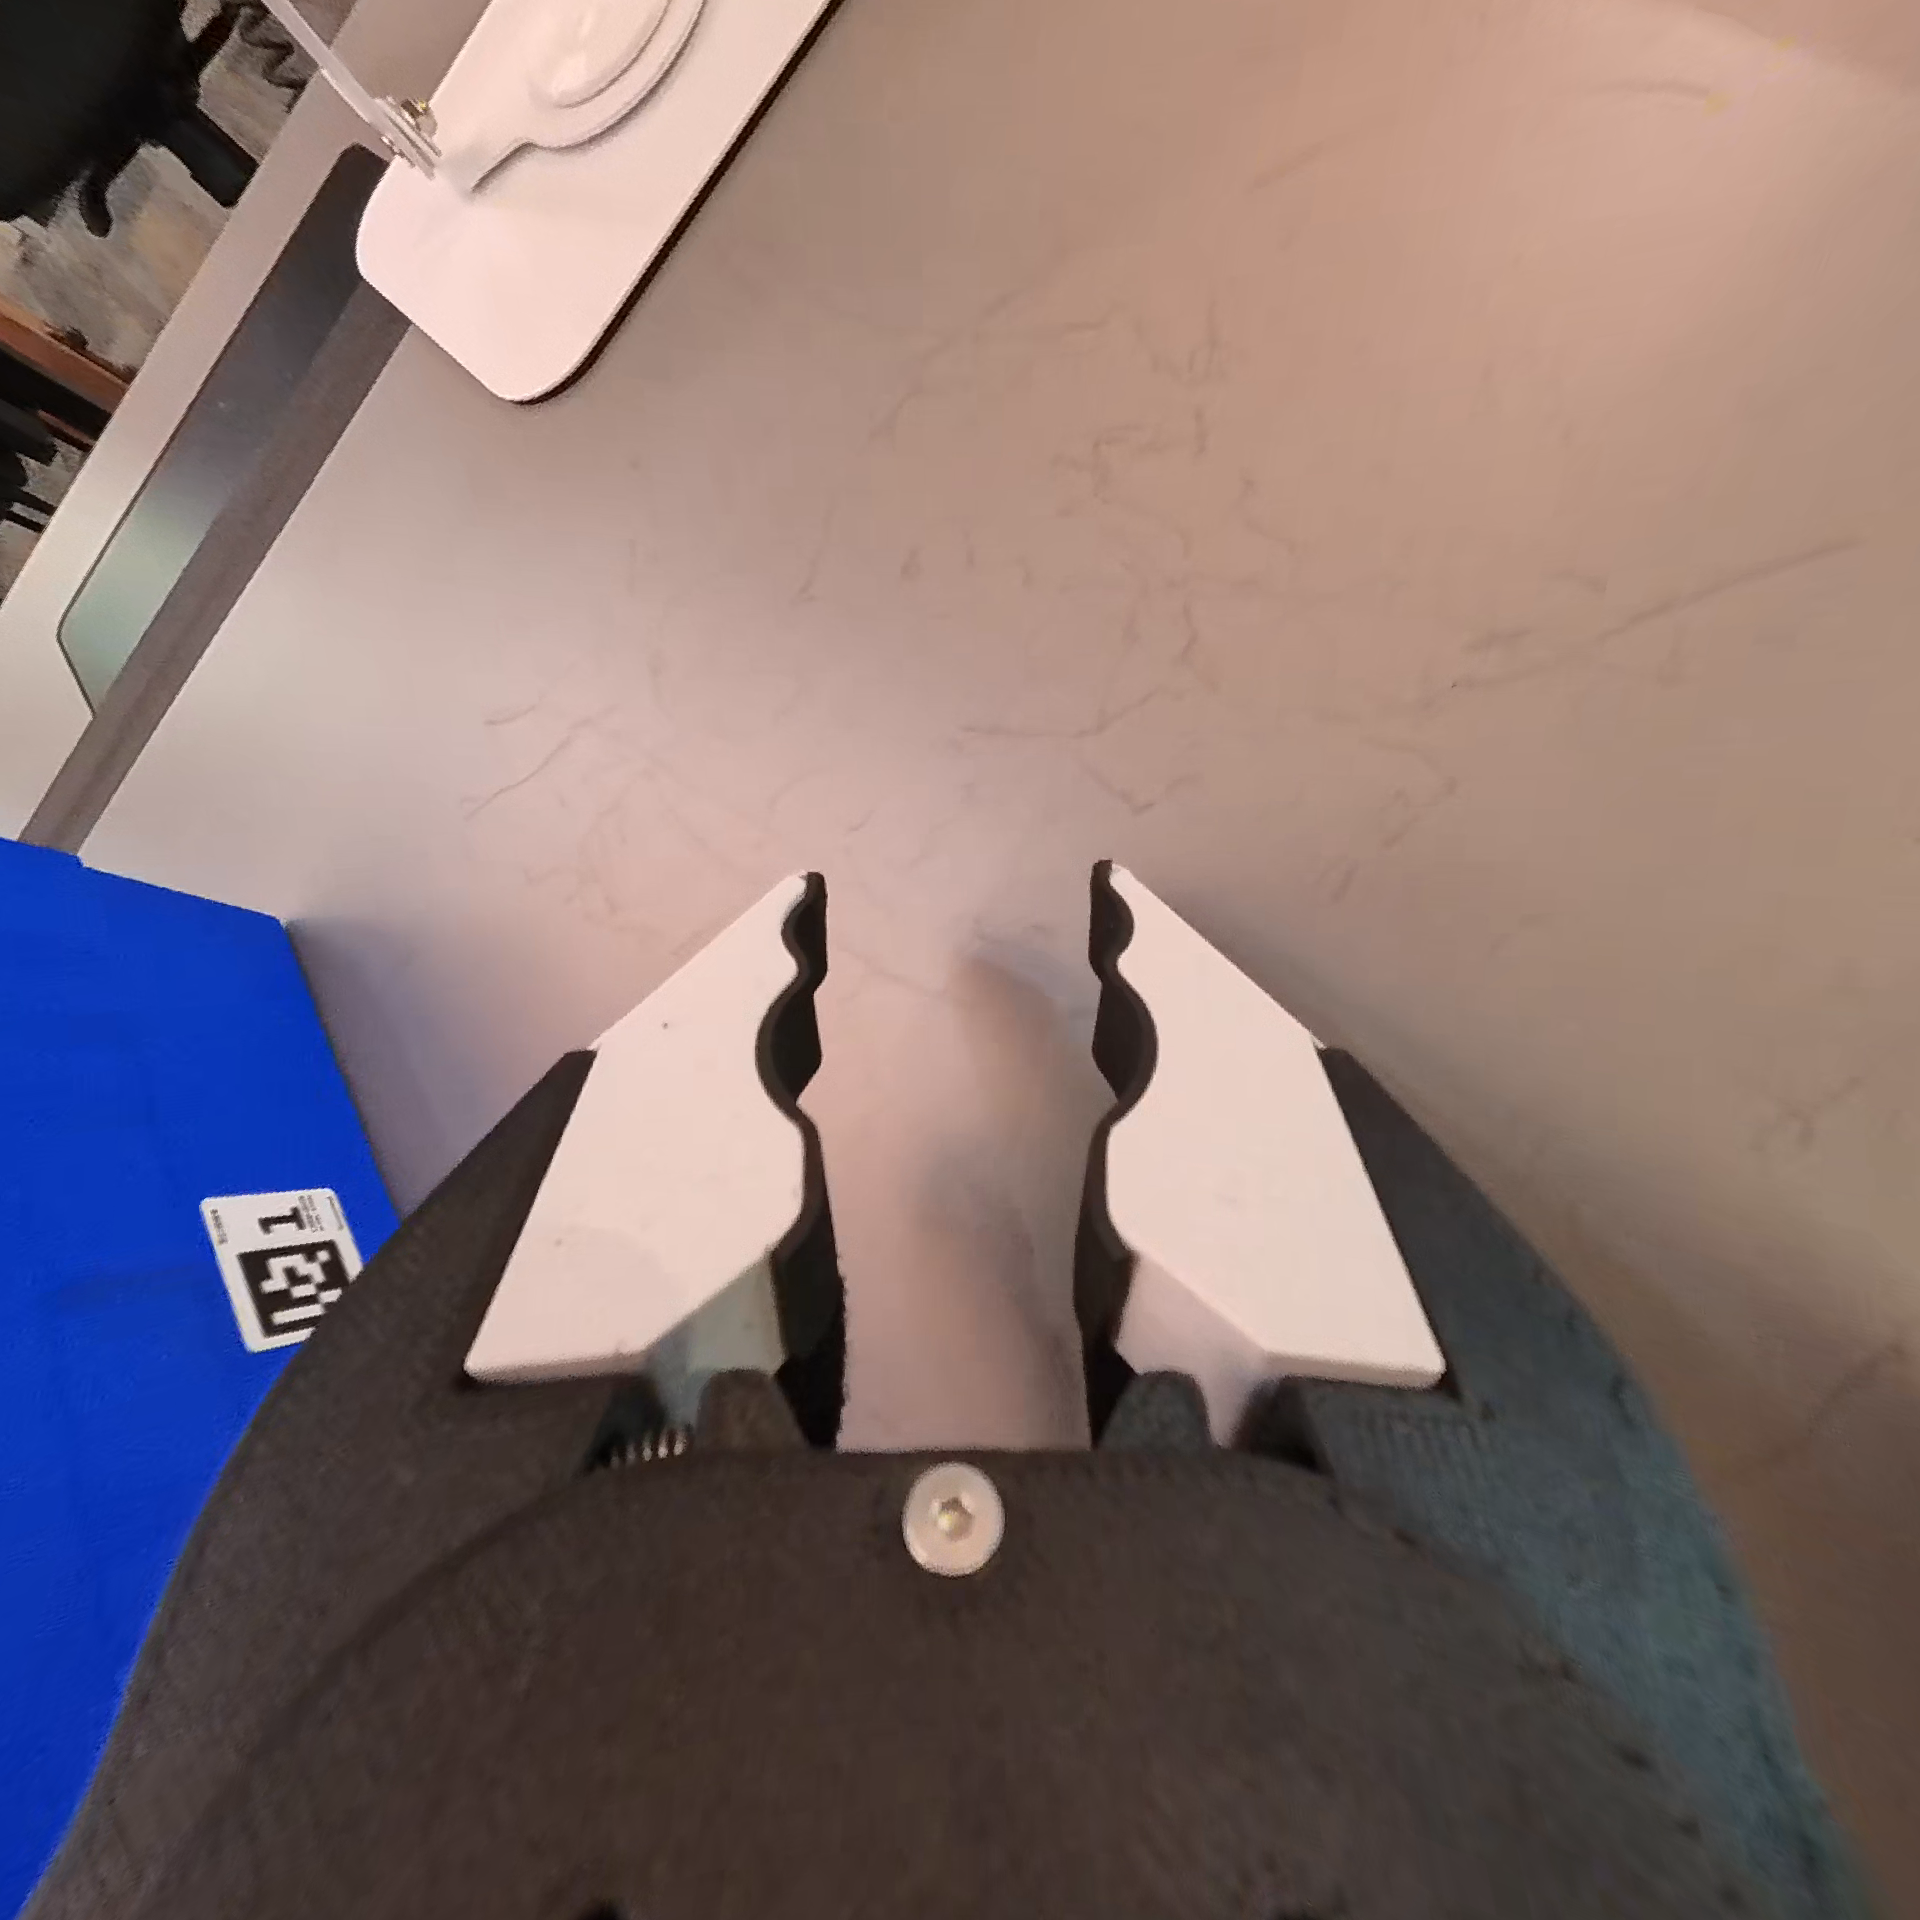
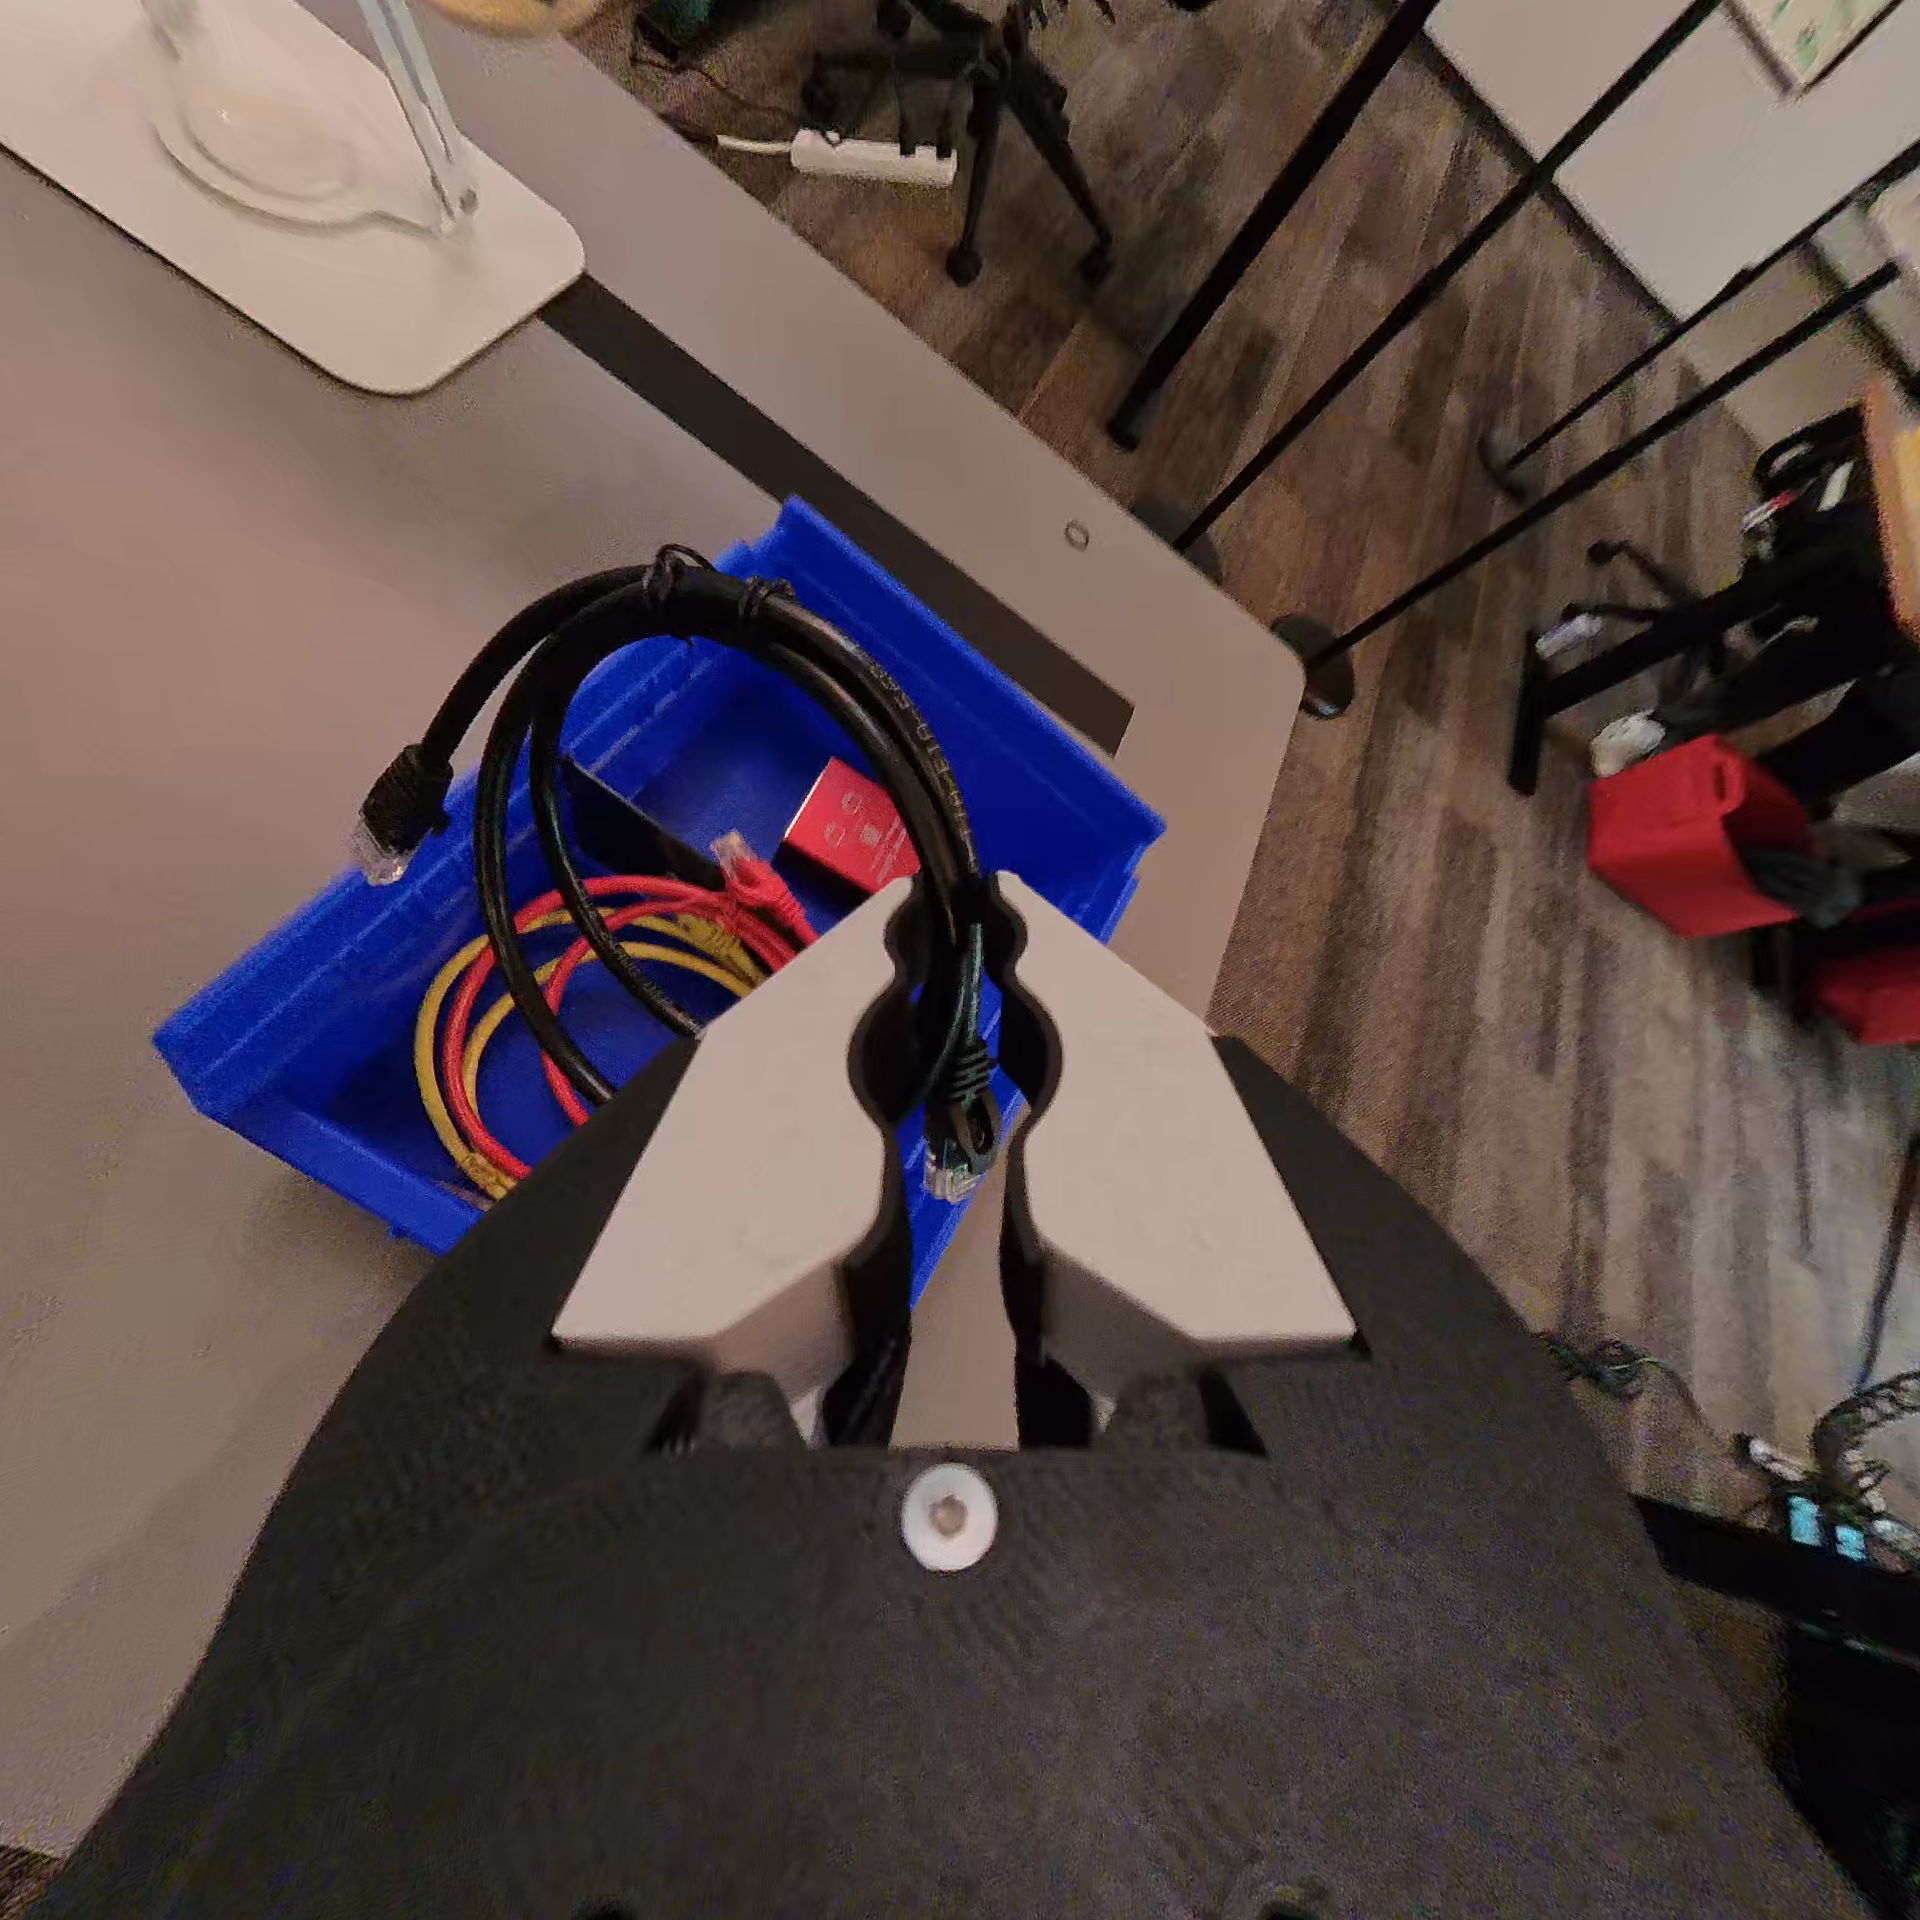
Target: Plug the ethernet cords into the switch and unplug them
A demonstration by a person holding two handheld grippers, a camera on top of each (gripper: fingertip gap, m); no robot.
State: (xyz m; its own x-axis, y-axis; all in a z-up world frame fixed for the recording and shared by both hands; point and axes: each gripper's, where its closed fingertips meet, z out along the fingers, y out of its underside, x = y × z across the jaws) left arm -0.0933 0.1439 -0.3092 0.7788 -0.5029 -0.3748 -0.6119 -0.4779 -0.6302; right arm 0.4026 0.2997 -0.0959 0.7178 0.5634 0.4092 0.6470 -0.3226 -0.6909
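Tabletop (image 1: 1247,520) pale, veined; wood-plank floor (image 2: 1455,935) beyond.

Pale table with a blue bin and a white base plate

The table (image 2: 260,582) has a pale, faintly veined top with a dark strip along its far edge and a rounded corner beyond the right gripper's tips. A blue bin (image 2: 997,717) rests directly on it, just ahead of and below the right gripper; in the left wrist view the bin (image 1: 145,1039) sits close beside the left gripper, on its left side. A white rounded base plate (image 1: 582,197) lies flat on the top, well ahead and to the left of both grippers.
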